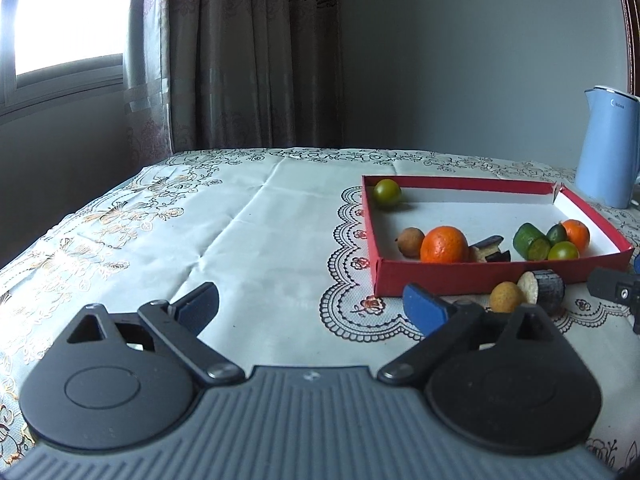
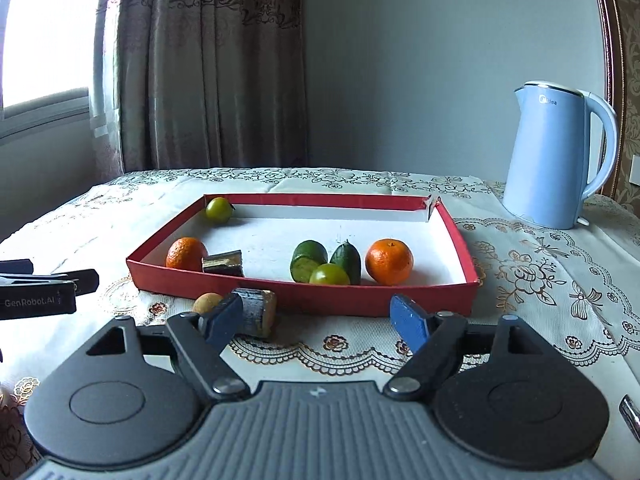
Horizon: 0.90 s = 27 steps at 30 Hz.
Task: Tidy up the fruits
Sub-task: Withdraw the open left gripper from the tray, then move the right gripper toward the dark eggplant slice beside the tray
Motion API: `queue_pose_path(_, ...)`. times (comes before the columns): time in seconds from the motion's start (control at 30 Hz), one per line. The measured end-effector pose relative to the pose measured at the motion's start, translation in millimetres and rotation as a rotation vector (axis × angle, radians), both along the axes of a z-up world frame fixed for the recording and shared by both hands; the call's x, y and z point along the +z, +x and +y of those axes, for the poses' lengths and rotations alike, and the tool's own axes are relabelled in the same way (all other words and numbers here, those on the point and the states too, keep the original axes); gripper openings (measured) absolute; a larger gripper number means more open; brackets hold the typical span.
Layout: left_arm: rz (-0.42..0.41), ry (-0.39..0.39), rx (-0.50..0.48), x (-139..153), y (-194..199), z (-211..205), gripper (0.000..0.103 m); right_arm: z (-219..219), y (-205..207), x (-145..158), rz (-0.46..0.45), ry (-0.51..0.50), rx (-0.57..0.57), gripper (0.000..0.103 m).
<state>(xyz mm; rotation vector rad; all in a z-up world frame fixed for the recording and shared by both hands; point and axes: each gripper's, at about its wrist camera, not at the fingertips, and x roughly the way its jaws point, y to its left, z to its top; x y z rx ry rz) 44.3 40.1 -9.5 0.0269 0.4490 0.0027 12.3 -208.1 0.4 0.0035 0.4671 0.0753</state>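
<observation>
A red tray (image 1: 440, 276) (image 2: 360, 300) with a white floor holds two oranges (image 1: 444, 245) (image 2: 389, 261), green tomatoes (image 1: 387, 193) (image 2: 219, 209), cucumber pieces (image 2: 307, 260), a longan (image 1: 410, 241) and dark eggplant pieces (image 2: 223, 264). On the cloth in front of the tray lie a longan (image 1: 507, 297) (image 2: 206, 302) and an eggplant chunk (image 1: 544, 289) (image 2: 258, 308). My left gripper (image 1: 312, 306) is open and empty, left of them. My right gripper (image 2: 316, 320) is open and empty, its left finger just in front of the chunk.
A light blue kettle (image 2: 556, 160) (image 1: 608, 148) stands at the back right of the table. A floral tablecloth (image 1: 240, 240) covers the table. Curtains and a window are behind. The other gripper shows at each view's edge (image 2: 40, 292) (image 1: 616, 288).
</observation>
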Motion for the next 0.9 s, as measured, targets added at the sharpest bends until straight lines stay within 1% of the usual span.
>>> queue_pose_path(0.27, -0.009, -0.019, -0.014, -0.2, -1.6, 2.4, 0.098, 22.2, 13.7, -1.9, 0.013, -0.023, -0.024, 0.081)
queue_pose_path(0.37, -0.012, -0.023, -0.017, 0.0, -2.2, 3.3, 0.098, 31.6, 23.1, -4.0, 0.031, -0.037, -0.032, 0.081)
queue_pose_path(0.47, -0.009, -0.032, -0.021, 0.1, -2.0, 4.3, 0.098, 39.6, 32.4, -7.8, 0.057, -0.046, -0.040, 0.081)
queue_pose_path(0.53, -0.006, -0.038, -0.023, 0.0, -1.3, 5.2, 0.098, 42.2, 38.0, -10.9, 0.077, -0.056, -0.071, 0.081)
queue_pose_path(0.6, -0.006, -0.041, -0.026, -0.1, -1.4, 5.5, 0.099, 41.9, 42.5, -14.9, 0.101, -0.050, -0.076, 0.081)
queue_pose_path(0.67, -0.007, -0.040, -0.030, 0.0, -1.9, 5.0, 0.099, 39.0, 47.1, -19.8, 0.129, -0.036, -0.087, 0.079)
queue_pose_path(0.7, -0.009, -0.039, -0.033, -0.1, -2.4, 5.1, 0.099, 36.7, 48.4, -20.4, 0.138, -0.019, -0.087, 0.075)
queue_pose_path(0.83, 0.008, -0.042, -0.041, -1.2, -0.8, 4.9, 0.100, 33.1, 49.7, -22.3, 0.152, 0.010, -0.075, 0.051)
queue_pose_path(0.87, 0.017, -0.042, -0.039, -1.7, 0.3, 5.0, 0.100, 33.4, 49.9, -22.6, 0.155, 0.012, -0.073, 0.048)
queue_pose_path(0.9, 0.028, -0.041, -0.036, -2.3, 1.8, 5.0, 0.100, 33.4, 50.5, -23.1, 0.160, 0.012, -0.076, 0.039)
